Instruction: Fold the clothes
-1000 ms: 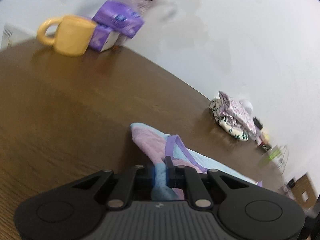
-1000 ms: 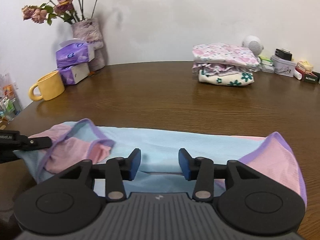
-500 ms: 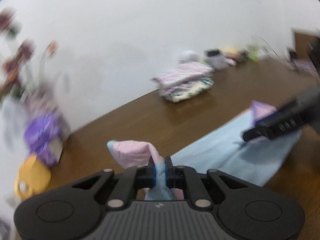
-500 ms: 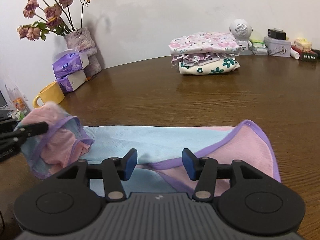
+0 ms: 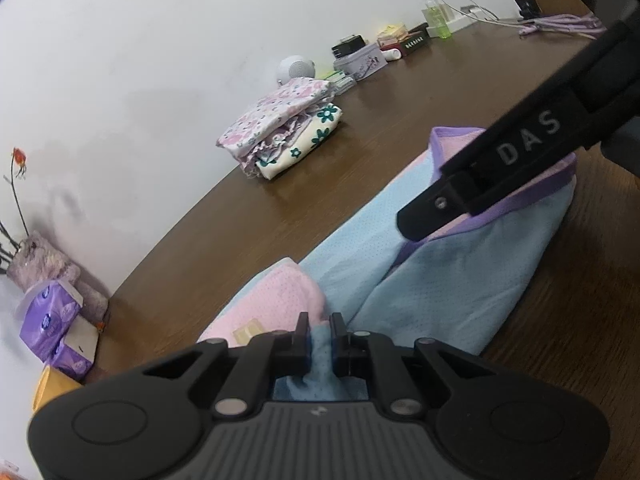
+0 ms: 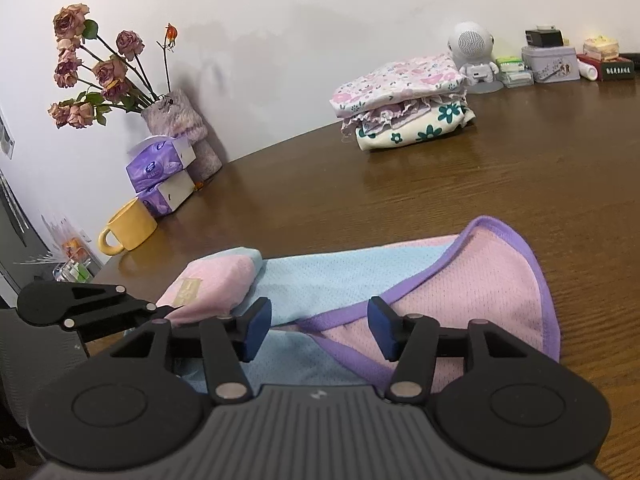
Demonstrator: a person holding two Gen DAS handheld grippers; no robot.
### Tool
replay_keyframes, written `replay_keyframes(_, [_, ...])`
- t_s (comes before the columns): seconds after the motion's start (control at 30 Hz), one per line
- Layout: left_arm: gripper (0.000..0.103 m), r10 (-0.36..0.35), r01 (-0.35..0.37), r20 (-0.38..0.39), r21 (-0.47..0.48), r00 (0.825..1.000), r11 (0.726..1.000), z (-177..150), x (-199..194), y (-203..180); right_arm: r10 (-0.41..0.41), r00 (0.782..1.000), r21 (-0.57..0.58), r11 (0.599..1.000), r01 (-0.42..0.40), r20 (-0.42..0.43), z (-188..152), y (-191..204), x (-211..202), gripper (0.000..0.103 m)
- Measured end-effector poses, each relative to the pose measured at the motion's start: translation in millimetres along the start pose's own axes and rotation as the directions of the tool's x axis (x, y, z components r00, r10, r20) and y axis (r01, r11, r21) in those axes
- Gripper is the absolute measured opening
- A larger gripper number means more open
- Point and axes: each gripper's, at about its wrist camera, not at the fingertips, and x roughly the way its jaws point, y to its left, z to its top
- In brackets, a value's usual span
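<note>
Left wrist view: the left tongs (image 5: 319, 330) still pinch the garment (image 5: 448, 280), now rolled level. The right tongs (image 6: 319, 328) are opening wider than before, pads off the cloth.

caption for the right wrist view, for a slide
Right tool opening above a pastel garment on the wooden table.
</note>
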Motion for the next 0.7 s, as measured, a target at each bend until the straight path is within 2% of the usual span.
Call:
replay_keyframes(0.17, [0.009,0.01,-0.01,-0.02,0.016,1.0,1.0,0,4,-5,0.008,1.0,0.002,1.0,-0.008,-0.01,-3,0,1,0.055])
replay_keyframes(0.27, [0.014,0.007,-0.008,-0.03,-0.02,1.0,1.0,3,6,-2,0.005,1.0,0.001,1.0,-0.005,-0.01,-4,0,1,0.055])
replay_keyframes(0.33, [0.034,-0.012,0.01,-0.028,-0.068,1.0,0.998,6,4,3,-0.001,1.0,-0.006,1.0,0.001,-0.01,-5,1,1,0.055])
replay_keyframes(0.37, [0.04,-0.037,0.035,-0.018,-0.11,0.999,0.993,6,0,8,-0.004,1.0,-0.01,1.0,0.004,-0.009,-5,2,1,0.055])
replay_keyframes(0.4, [0.049,-0.073,0.072,-0.002,-0.16,0.997,0.984,7,-5,15,-0.007,1.0,-0.013,1.0,0.007,-0.009,-5,2,1,0.055])
replay_keyframes(0.43, [0.053,-0.113,0.115,0.02,-0.212,0.993,0.971,6,-12,23,-0.009,1.0,-0.015,1.0,0.009,-0.007,-5,2,1,0.055])
replay_keyframes(0.53, [0.055,-0.201,0.217,0.083,-0.34,0.976,0.915,-3,-33,49,-0.016,1.0,-0.019,1.0,0.016,-0.004,-6,2,0,0.055])
replay_keyframes(0.6, [0.055,-0.212,0.236,0.105,-0.405,0.972,0.883,-15,-42,65,-0.017,1.0,-0.017,1.0,0.017,0.001,-5,1,0,0.055])
replay_keyframes(0.7, [0.055,-0.185,0.211,0.101,-0.5,0.978,0.84,-39,-51,88,-0.027,0.999,-0.043,0.999,0.029,0.025,-5,6,-4,0.055])
